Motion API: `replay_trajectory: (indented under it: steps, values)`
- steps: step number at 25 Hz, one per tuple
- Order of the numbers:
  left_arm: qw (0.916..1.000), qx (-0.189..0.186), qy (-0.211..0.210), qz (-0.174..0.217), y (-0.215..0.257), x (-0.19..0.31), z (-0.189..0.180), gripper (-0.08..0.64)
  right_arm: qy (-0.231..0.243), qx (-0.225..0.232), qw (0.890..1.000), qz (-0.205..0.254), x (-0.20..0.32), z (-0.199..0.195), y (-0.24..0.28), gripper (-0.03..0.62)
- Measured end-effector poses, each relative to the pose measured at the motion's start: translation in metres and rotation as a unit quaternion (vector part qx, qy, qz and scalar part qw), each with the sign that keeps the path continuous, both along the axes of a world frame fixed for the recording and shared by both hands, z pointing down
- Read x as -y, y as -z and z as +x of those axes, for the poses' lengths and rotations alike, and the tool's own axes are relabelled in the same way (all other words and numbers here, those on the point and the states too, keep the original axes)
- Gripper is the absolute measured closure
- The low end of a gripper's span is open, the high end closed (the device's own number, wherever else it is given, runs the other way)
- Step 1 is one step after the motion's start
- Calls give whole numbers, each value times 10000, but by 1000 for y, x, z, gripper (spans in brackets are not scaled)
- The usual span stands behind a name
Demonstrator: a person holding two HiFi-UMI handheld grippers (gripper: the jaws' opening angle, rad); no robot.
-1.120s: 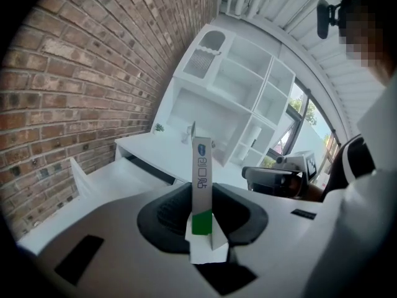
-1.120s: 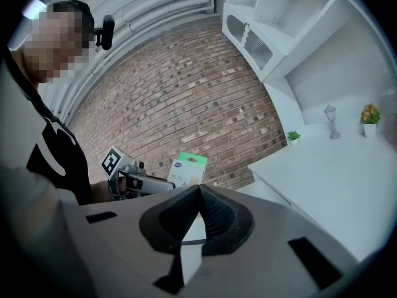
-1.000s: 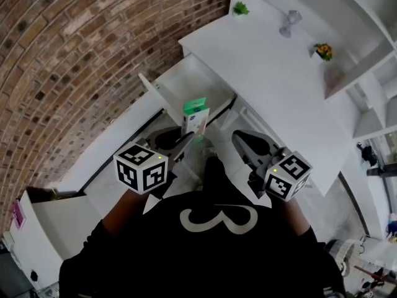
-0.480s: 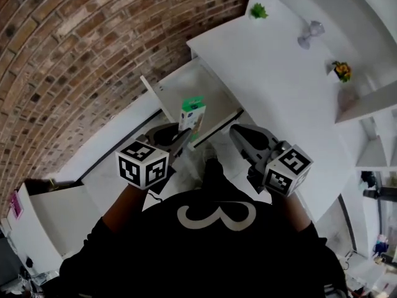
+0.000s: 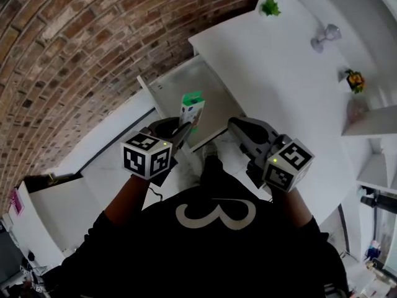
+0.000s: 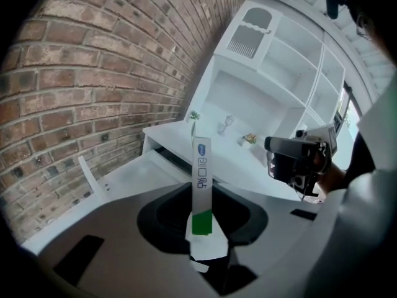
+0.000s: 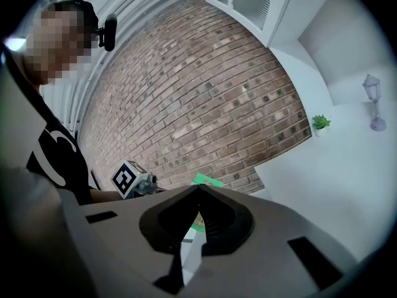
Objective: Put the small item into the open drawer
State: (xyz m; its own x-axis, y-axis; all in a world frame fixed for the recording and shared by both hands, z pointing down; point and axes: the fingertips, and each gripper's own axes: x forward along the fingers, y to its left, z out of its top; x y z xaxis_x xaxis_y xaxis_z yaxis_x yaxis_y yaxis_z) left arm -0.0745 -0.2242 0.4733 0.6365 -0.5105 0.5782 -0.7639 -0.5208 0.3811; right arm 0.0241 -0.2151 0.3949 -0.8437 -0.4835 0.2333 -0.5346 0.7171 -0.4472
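A small white box with a green end (image 5: pixel 191 109) stands upright in my left gripper (image 5: pixel 184 130), whose jaws are shut on its lower part. In the left gripper view the box (image 6: pixel 201 177) rises straight up from the left gripper (image 6: pixel 201 231). The open white drawer (image 5: pixel 177 89) lies just beyond it, under the desk's edge; the box hangs over the drawer's front rim. My right gripper (image 5: pixel 233 125) hovers to the right of the box, jaws shut and nothing held. In the right gripper view the right gripper (image 7: pixel 198 189) has its tips meeting.
The white desk top (image 5: pixel 279 73) carries a small green plant (image 5: pixel 270 7), a grey lamp ornament (image 5: pixel 325 37) and a flower pot (image 5: pixel 355 79). A brick wall (image 5: pixel 93 54) runs behind the drawer. A white cabinet (image 5: pixel 56 203) stands at lower left, with shelves at right.
The left gripper and its box have edged slightly toward the drawer. The right gripper has kept its place beside it. Both grips look the same.
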Motion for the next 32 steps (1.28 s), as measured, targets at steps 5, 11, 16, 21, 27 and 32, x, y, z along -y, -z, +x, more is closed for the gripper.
replay_trajectory:
  steps: [5,11,16,21,27,32]
  values:
    - [9985,500,-196,43,-21,16,1,465,43,90,9999,-128,12,-1,-12,583]
    - [9874,1371,-716,334,-43,38,2,465,9,130,9996,-262,21,3,-25,583]
    - [9746,1830,-1245,349,-59,46,12,465,-84,127,9993,-331,32,10,-33,581]
    - [9636,2155,-1561,267,-80,62,20,465,-155,115,9992,-357,42,18,-38,583]
    - [9533,2473,-1731,110,-111,81,23,465,-262,75,9988,-418,52,28,-45,583]
    - [9406,2723,-2028,-33,-145,90,26,465,-340,6,9981,-513,56,37,-52,581]
